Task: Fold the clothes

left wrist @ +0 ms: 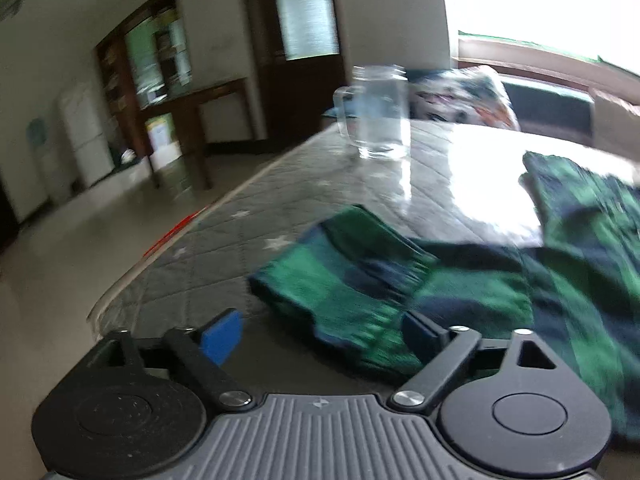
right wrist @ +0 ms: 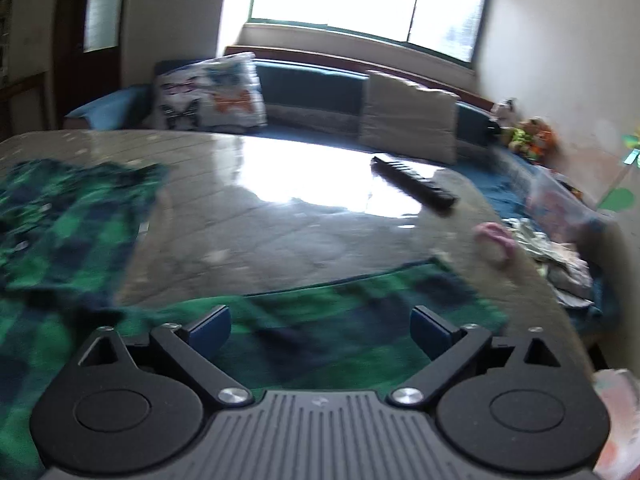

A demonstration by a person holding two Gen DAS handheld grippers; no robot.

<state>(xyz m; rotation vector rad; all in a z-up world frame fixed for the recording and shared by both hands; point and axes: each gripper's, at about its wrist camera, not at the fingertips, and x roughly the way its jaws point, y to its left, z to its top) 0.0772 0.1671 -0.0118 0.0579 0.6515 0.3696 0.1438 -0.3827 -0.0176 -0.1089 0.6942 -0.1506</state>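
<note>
A green and dark blue checked garment [left wrist: 460, 280] lies crumpled on a glass-topped table [left wrist: 248, 248]. One sleeve end [left wrist: 336, 280] reaches toward my left gripper [left wrist: 322, 330], which is open with its blue pads just above the cloth's near edge. In the right wrist view the same garment [right wrist: 320, 332] spreads under my right gripper [right wrist: 320, 324], which is open and holds nothing. Another part of the garment [right wrist: 68, 224] lies bunched at the left. Both views are blurred.
A clear glass mug [left wrist: 378, 112] stands at the table's far side. A black remote [right wrist: 414, 186] lies on the table [right wrist: 280, 216] at the far right. A pink object [right wrist: 494, 240] sits near the right edge. A sofa with cushions [right wrist: 212, 92] runs behind the table.
</note>
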